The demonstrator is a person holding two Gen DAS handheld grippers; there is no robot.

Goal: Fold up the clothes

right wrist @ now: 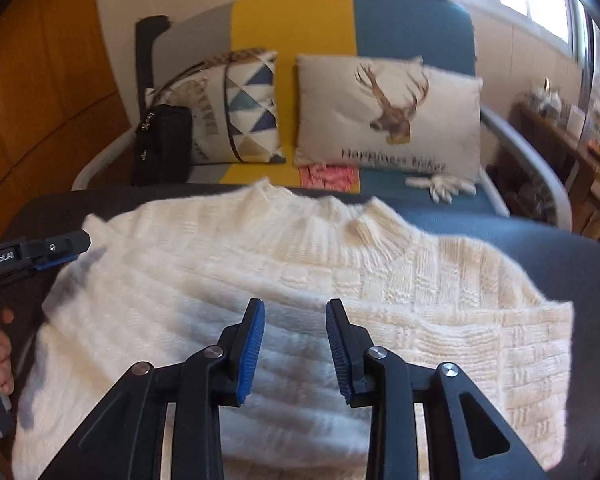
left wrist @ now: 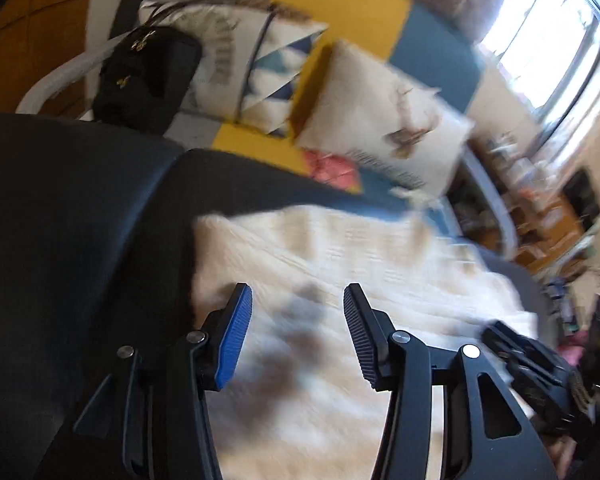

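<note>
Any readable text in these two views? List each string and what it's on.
"Happiness ticket", last word uncertain: black script on the deer cushion.
"...Robot.AI", start cut off by the frame edge: white print on the left tool.
Vertical lettering on the triangle-pattern cushion: too blurred to read.
Left wrist view: motion-blurred, nothing legible.

Blurry and cut-off bits

The left wrist view is smeared, so the white sweater (left wrist: pixel 340 280) shows no clear knit and the shelf things (left wrist: pixel 540 232) are too fuzzy to name. In the right wrist view the sweater's bottom runs off the picture's edge, and the left claw (right wrist: pixel 60 254) is cut by the side.
</note>
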